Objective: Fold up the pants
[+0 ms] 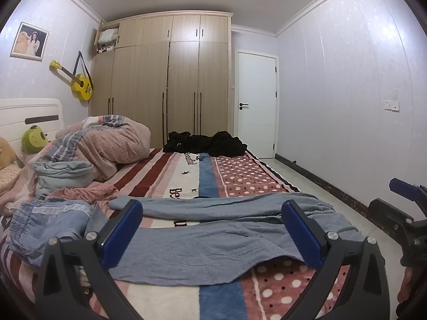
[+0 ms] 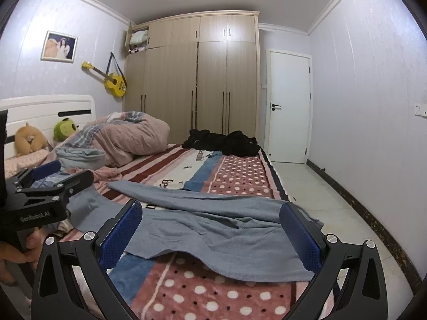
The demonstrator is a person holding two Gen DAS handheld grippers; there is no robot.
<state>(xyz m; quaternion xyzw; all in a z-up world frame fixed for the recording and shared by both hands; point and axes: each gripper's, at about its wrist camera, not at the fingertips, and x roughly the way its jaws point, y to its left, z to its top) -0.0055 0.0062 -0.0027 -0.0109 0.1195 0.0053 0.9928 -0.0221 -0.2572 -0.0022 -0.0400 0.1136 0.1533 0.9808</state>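
Observation:
Grey-blue pants [image 1: 213, 237] lie spread across the near end of the bed, one leg [image 1: 218, 205] stretched behind the other; they also show in the right wrist view [image 2: 218, 229]. My left gripper [image 1: 212, 208] is open, its blue fingers [image 1: 125, 229] wide apart just above the pants. My right gripper [image 2: 210, 210] is open too, above the pants' right part. The right gripper's body shows at the left view's right edge [image 1: 405, 213]; the left gripper's body shows at the right view's left edge [image 2: 40, 194].
The bed has a striped, dotted blanket [image 1: 240, 176]. Denim pants [image 1: 48, 221], pink cloth [image 1: 82, 192], folded grey cloth [image 1: 61, 173] and a duvet [image 1: 106, 141] lie at left. Black clothes [image 1: 205, 144] lie at the far end. Tiled floor [image 1: 320, 186] is at right.

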